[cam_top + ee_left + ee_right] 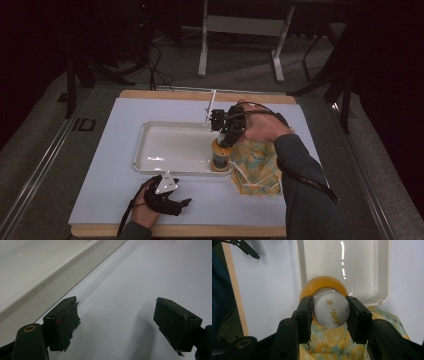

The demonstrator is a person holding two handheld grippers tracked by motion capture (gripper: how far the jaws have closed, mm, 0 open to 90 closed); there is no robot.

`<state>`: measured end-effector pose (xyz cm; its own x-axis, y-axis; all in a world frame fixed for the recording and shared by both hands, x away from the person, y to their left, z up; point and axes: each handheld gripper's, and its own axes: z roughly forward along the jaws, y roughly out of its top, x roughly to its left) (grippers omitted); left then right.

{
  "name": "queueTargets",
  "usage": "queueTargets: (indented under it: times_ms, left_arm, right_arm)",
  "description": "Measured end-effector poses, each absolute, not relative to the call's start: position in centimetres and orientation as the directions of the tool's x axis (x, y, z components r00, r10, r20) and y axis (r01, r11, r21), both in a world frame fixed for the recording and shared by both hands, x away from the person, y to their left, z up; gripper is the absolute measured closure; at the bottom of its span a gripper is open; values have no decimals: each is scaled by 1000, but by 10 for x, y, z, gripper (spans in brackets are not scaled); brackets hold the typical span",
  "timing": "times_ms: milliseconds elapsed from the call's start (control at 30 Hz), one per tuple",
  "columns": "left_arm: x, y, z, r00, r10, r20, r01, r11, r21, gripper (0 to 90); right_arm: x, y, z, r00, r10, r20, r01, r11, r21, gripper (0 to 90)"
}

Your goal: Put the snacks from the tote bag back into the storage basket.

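The right hand-held gripper [329, 312] clamps the white cap of an orange bottle [219, 154] standing upright in the white tray's [150, 150] near right corner. The left hand-held gripper [116, 322] rests wide open and empty on the tabletop [110, 195].

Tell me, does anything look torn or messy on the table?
Yes. The black pad on one jaw of the left tool looks frayed and ragged at its edge. The lemon-print cloth lies crumpled beside the white plastic tray, partly under its corner. Nothing has spilled.

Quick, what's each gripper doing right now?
Left gripper: open, holding nothing, near the white tray.
Right gripper: shut on the orange bottle by its white cap.
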<state>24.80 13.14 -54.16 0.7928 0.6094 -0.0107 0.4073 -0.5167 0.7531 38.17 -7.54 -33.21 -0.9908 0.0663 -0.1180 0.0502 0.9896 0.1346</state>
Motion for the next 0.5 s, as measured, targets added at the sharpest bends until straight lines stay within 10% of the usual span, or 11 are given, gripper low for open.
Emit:
queueTargets:
  times_ms: [500]
  left_arm:
    - [248,131,-542,793,610,-11,409,-518,751,198]
  right_arm:
    - [382,-74,-345,-991,74,-108,62,992,112,588]
